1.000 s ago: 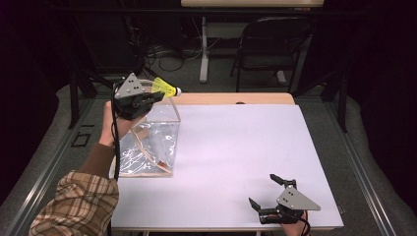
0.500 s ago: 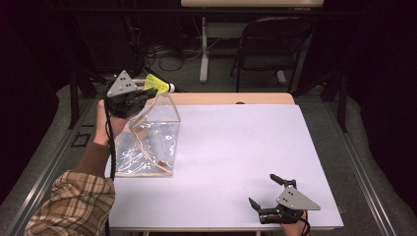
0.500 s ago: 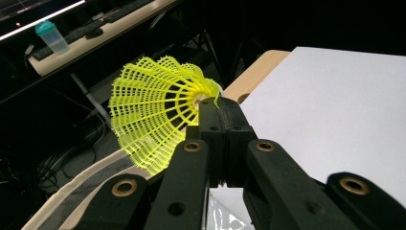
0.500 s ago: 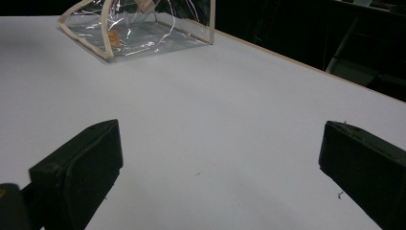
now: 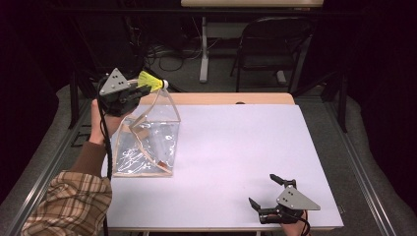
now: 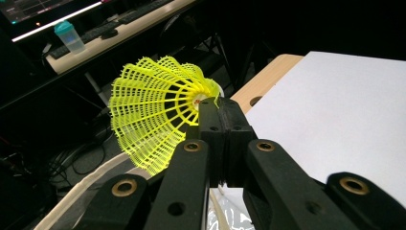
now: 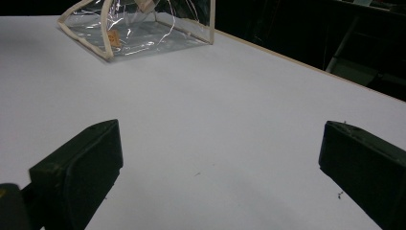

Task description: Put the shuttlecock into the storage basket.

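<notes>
My left gripper [image 5: 140, 92] is clamped tight on the yellow shuttlecock [image 5: 150, 81], the pads pinching the rim of its skirt near the cork so that in the left gripper view the mesh cone [image 6: 158, 115] flares out to the left of the jaws. I hold it in the air, above the far upper edge of the clear plastic pouch [image 5: 147, 142], which stands on the white tabletop [image 5: 246, 147] near its left side. What matters for the next move, as I judge it, is that the pouch lies straight below and slightly toward me from the shuttlecock, whose long axis runs nearly level, cork pointing right and away. To drop it in I would have to tip it down over the opening. The skirt is a stiff open lattice of thin plastic ribs, light and springy; the pouch is glossy, crinkled film edged with cream piping, floppy and likely to shift if nudged. My right gripper [image 5: 269, 194] rests at the near right of the table, jaws spread wide with nothing between them, well apart from the pouch, so the left hand is the nearer one.
</notes>
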{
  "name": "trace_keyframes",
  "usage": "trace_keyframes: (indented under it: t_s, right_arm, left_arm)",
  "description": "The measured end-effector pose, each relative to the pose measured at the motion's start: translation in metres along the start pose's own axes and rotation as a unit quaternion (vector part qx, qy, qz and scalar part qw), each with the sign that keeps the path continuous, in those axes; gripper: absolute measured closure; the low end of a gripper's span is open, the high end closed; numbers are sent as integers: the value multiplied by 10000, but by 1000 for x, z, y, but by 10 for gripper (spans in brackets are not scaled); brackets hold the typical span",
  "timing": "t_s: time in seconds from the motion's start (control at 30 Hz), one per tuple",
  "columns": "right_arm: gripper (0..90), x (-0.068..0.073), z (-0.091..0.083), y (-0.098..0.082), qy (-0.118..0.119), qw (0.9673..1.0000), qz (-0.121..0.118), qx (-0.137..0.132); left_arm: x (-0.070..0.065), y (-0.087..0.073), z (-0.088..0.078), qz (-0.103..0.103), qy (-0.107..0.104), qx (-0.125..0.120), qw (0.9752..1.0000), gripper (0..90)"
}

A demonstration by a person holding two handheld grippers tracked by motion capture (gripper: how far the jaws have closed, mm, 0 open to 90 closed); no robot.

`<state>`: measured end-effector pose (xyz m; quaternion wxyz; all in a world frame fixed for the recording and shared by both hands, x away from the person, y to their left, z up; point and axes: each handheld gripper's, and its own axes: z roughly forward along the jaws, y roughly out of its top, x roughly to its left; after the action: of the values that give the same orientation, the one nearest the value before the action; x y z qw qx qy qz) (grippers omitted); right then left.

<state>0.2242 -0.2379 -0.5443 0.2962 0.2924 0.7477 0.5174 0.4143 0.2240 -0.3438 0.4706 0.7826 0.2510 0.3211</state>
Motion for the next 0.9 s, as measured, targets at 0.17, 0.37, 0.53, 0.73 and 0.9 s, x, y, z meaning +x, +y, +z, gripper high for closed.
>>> trace_keyframes:
  t_s: [0.17,0.37,0.53,0.73,0.9]
  right_arm:
    - [8,0,0,0,4,10000,-4,-2]
    - [8,0,0,0,3,10000,-2,-3]
    - [8,0,0,0,2,10000,1,1]
    - [8,0,0,0,-1,10000,-3,-3]
    - [8,0,0,0,0,10000,-5,-6]
  left_arm:
    - [4,-1,-3,-46,60,-5,10000,899]
    - [9,-3,-7,-92,145,-13,9999,899]
    - [14,-6,-9,-141,217,3,9997,899]
    - [19,-10,-11,-205,305,-7,9993,899]
    - [22,-13,-12,-285,364,-8,9989,899]
